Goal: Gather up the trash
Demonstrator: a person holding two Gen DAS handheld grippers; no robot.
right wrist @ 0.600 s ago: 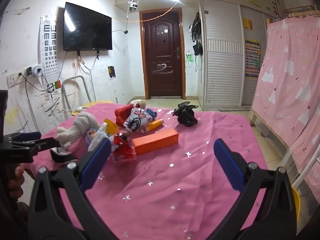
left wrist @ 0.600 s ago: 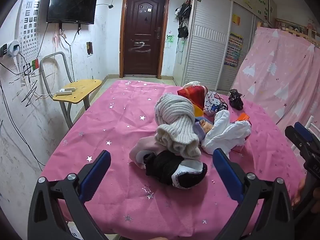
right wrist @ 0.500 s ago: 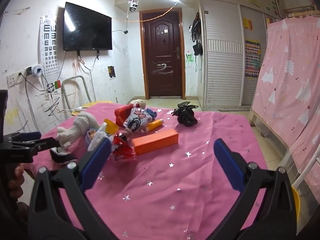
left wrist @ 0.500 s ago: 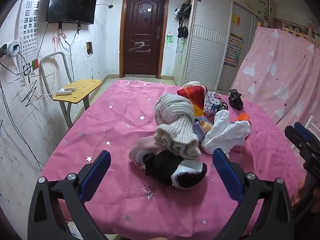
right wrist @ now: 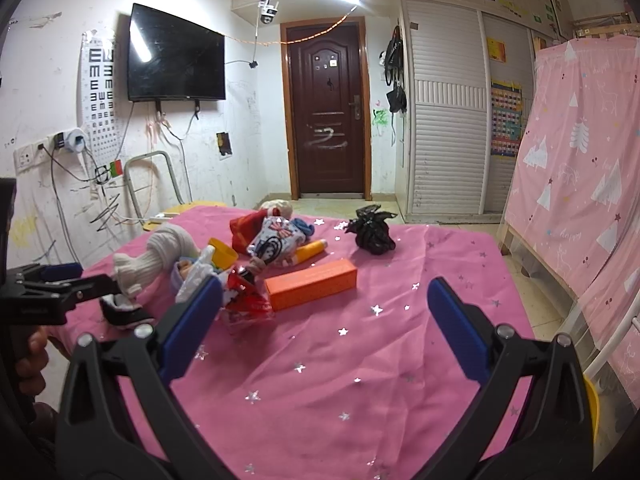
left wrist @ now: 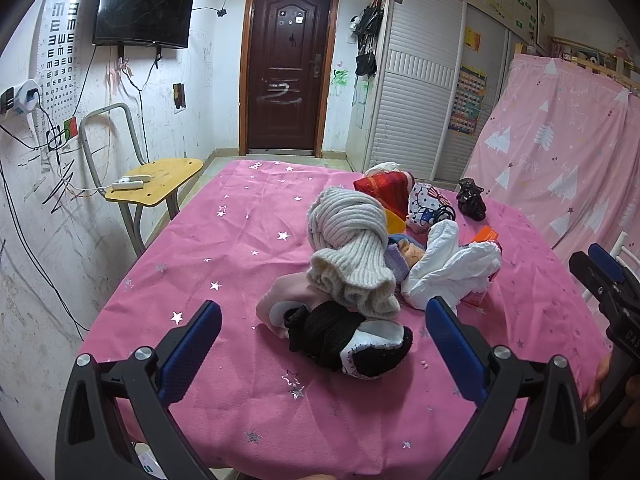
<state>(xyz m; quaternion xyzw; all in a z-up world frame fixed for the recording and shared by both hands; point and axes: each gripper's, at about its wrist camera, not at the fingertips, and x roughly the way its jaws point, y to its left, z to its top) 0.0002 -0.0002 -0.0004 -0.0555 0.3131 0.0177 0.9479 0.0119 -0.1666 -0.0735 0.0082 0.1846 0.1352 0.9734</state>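
A heap of clutter lies on the pink star-print tablecloth [left wrist: 248,240]. In the left wrist view a cream knit hat [left wrist: 352,248] tops it, with a black and white sock [left wrist: 344,336] in front and a crumpled white tissue [left wrist: 452,268] to its right. My left gripper [left wrist: 322,332] stands open just short of the sock, nothing between its fingers. In the right wrist view an orange box [right wrist: 312,284], a red shiny wrapper [right wrist: 244,300], a yellow tube [right wrist: 312,249] and a crumpled black bag [right wrist: 372,232] lie ahead. My right gripper [right wrist: 324,312] is open over bare cloth, holding nothing.
A yellow chair [left wrist: 156,180] stands left of the table by the wall. A pink curtain [right wrist: 580,152] hangs on the right. A Hello Kitty pouch [left wrist: 426,204] and red cloth [left wrist: 386,188] lie at the heap's far side. A yellow item [right wrist: 592,404] sits low beside the table's right edge.
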